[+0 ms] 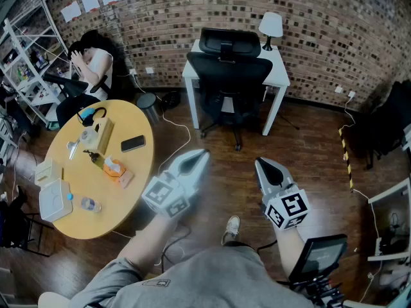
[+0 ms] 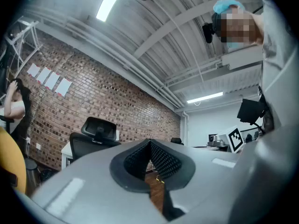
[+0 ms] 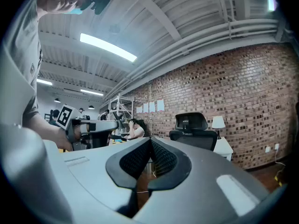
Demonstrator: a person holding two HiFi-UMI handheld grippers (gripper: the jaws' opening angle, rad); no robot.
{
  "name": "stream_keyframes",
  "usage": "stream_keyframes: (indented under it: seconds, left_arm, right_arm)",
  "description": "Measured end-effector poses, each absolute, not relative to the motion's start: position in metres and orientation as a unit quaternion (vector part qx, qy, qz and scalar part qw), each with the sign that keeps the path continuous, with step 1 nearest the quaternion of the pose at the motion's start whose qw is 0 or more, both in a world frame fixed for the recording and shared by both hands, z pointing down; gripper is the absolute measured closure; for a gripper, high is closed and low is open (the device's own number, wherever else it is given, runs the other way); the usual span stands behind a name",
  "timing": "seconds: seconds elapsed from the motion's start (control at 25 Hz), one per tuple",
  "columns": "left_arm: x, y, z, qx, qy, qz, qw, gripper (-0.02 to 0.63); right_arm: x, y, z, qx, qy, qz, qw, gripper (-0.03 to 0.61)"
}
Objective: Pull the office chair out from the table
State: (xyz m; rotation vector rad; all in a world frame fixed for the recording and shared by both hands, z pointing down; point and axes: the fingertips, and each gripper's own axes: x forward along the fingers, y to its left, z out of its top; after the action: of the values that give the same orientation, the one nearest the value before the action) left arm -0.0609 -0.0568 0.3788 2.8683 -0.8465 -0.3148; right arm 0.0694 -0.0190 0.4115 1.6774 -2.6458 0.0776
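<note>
A black office chair point(image 1: 229, 76) with a headrest stands tucked under a small white table point(image 1: 277, 76) against the brick wall. It also shows at the left in the left gripper view, the chair point(image 2: 93, 139), and at the right in the right gripper view, the chair point(image 3: 195, 132). My left gripper point(image 1: 200, 156) and right gripper point(image 1: 260, 164) hang side by side well short of the chair, both pointing toward it. Each is shut with nothing between its jaws. In its own view the left gripper point(image 2: 150, 143) has its pads together; so does the right gripper point(image 3: 150, 141).
A round yellow table point(image 1: 138, 172) at the left carries a phone, tissue boxes and a bottle. A seated person point(image 1: 96, 66) is beside it, by a white shelf rack point(image 1: 29, 63). A lamp point(image 1: 270, 25) stands on the white table. Cables lie on the wooden floor point(image 1: 308, 153).
</note>
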Motion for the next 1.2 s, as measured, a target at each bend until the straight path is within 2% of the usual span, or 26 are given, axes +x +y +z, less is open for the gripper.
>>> stream_keyframes:
  seconds: [0.56,1.2]
  left_arm:
    - [0.022,-0.198,0.381,0.939,-0.32,-0.101,0.071,0.612]
    - [0.016,-0.369,0.399,0.941,-0.325,-0.079,0.051,0.612]
  right_arm:
    - [0.175,-0.154,0.407,0.534,-0.845,0.018,0.007,0.565]
    - [0.185,-0.306,0.435,0.541,-0.838,0.019,0.064,0.565]
